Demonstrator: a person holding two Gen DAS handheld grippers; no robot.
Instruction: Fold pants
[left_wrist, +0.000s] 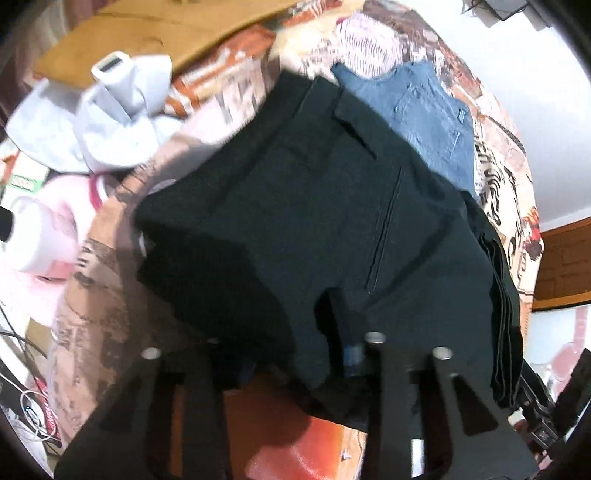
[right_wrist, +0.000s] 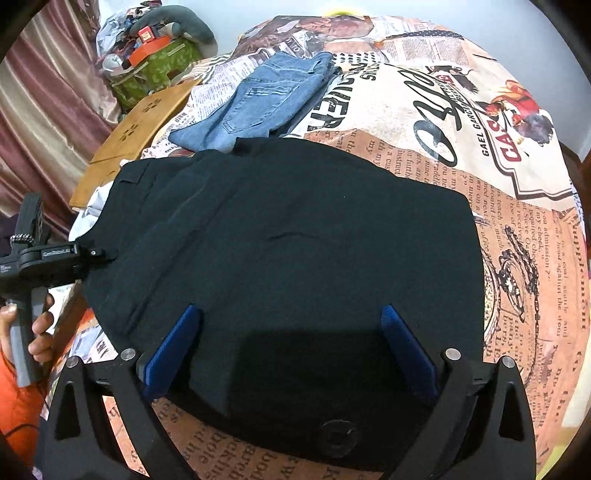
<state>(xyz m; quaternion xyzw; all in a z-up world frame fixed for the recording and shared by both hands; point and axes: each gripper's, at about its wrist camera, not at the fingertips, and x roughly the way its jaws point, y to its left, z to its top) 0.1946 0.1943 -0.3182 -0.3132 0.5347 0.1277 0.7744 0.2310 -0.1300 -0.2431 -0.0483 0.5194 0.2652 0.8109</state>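
Black pants (left_wrist: 314, 221) hide the left claw's (left_wrist: 347, 354) fingertips.

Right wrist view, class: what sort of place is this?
Probably a bedroom at home: a newspaper-print bedsheet under black pants, folded jeans beyond, and a curtain at the side.

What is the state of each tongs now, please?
Left tongs: closed on the edge of the black pants.
Right tongs: open, holding nothing, over the pants.
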